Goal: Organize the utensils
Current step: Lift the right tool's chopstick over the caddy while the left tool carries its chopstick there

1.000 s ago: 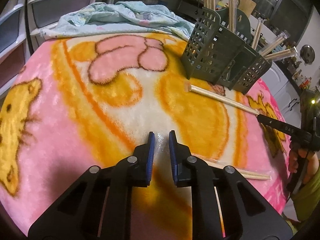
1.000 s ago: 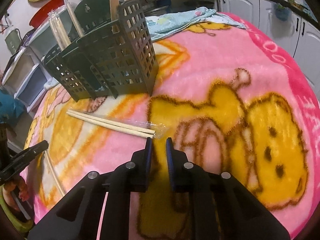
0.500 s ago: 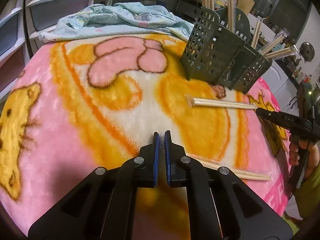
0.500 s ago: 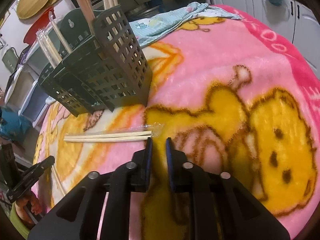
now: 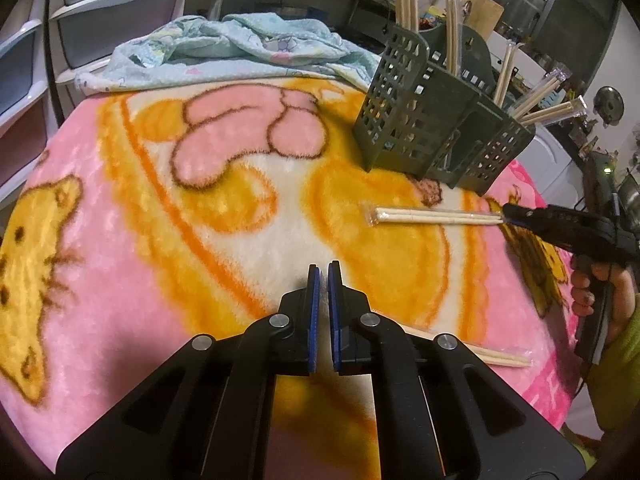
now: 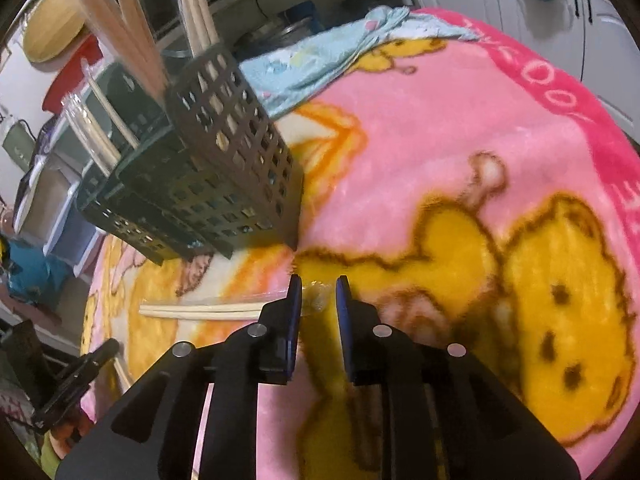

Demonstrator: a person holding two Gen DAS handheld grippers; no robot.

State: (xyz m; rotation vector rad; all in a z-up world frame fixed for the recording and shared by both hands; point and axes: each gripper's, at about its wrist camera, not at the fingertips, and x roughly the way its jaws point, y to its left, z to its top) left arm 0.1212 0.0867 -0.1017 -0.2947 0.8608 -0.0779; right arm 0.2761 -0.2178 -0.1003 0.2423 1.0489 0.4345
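A dark green slotted utensil holder [image 5: 436, 136] stands on the blanket with several wrapped chopstick pairs upright in it; it also shows in the right wrist view [image 6: 208, 184]. One wrapped chopstick pair [image 5: 436, 216] lies flat in front of it. My right gripper [image 6: 318, 292] is open, its jaws around the clear wrapper end of that pair [image 6: 200, 311]. My left gripper [image 5: 323, 280] is shut with only a thin slit between its pads, low over the blanket. A second wrapped pair [image 5: 480, 354] lies just right of it, partly hidden under the fingers.
A pink and yellow cartoon blanket [image 5: 120, 240] covers the table. A crumpled light blue cloth [image 5: 240, 52] lies at the far edge. White drawers [image 5: 24, 80] stand to the left, white cabinets [image 6: 560, 12] beyond the right side.
My left gripper has closed from open to shut. My right gripper has moved forward onto the wrapper end of the flat chopstick pair, which swung round, and its jaws have opened a little wider.
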